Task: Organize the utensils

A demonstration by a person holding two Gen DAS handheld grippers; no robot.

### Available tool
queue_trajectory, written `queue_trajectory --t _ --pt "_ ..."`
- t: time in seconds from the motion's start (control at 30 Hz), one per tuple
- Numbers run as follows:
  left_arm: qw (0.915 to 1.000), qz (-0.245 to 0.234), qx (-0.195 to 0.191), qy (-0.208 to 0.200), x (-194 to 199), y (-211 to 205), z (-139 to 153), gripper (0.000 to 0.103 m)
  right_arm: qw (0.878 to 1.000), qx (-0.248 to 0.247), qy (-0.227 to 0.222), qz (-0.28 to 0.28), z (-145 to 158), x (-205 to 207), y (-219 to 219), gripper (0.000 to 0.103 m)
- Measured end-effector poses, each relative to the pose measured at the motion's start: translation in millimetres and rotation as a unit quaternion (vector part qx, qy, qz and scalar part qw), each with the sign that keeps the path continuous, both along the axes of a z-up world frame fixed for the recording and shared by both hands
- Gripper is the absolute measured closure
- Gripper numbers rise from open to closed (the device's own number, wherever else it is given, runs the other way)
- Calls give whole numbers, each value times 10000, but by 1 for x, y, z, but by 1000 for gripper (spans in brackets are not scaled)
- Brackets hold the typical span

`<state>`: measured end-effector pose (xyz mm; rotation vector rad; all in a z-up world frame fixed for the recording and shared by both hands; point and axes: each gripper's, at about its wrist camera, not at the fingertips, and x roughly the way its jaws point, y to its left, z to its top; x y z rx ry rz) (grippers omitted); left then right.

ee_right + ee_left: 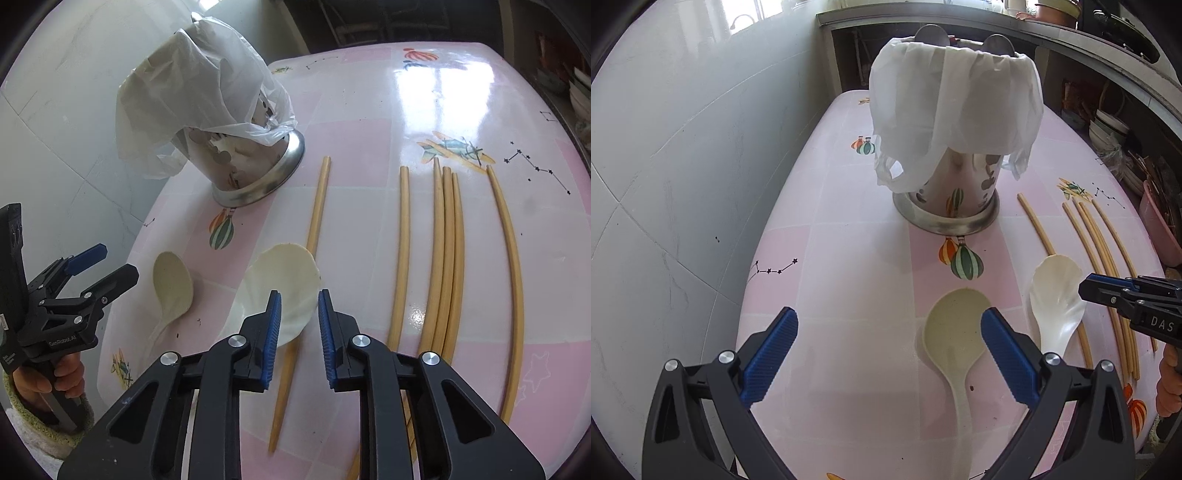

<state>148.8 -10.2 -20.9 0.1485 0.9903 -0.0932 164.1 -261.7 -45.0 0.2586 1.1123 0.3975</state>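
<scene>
A steel utensil holder [955,199] [255,166] with a white plastic bag [956,99] [199,88] over its top stands on the pink table [849,280] [369,147]. Two metal spoon bowls stick out of it. A cream spoon [955,339] [171,284] and a white spoon [1058,295] [284,280] lie in front. Several bamboo chopsticks [1104,258] [447,258] lie to the right. My left gripper [890,332] [99,266] is open, its right finger over the cream spoon. My right gripper [299,317] [1089,291] is open a little, empty, above the white spoon and one chopstick.
A grey tiled wall [665,166] runs along the table's left side. Shelves with bowls [1108,129] and a pink basin [1160,229] stand beyond the right edge.
</scene>
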Motion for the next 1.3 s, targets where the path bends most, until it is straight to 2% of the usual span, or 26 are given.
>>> queue_trajectory --t 0.13,0.5,0.63,0.73,0.83,0.9,0.93,1.0,1.03,1.13,1.3 --pt "9999 103 75 22 -1 3 0 6 10000 -21 16 61 -1 0 5 99" --pt "10000 82 15 -22 -2 6 2 6 9995 -197 -216 110 6 0 14 103" --pt "9985 -235 -457 -210 -6 12 -1 6 9993 -217 -281 110 10 -1 11 103" --pt "9946 -501 -894 -193 -5 17 -6 7 9995 -93 -304 84 12 -1 6 103" --pt "9894 -709 -1263 -66 -1 22 -11 20 9994 47 -316 110 14 0 3 103" --pt "9856 -806 -1488 56 4 24 -14 32 9993 152 -341 69 15 1 -1 103" --pt "9842 -841 -1551 122 6 25 -16 35 9991 226 -334 89 15 1 -2 100" --pt "9825 -928 -1601 193 10 24 -18 43 9989 299 -334 133 16 3 -4 97" --pt "9819 -976 -1608 229 12 23 -19 45 9987 314 -352 177 17 3 -5 89" --pt "9804 -1101 -1601 314 14 21 -23 53 9978 346 -456 321 21 4 -4 79" --pt "9792 -1220 -1559 452 19 17 -32 68 9953 361 -608 655 21 16 4 77"
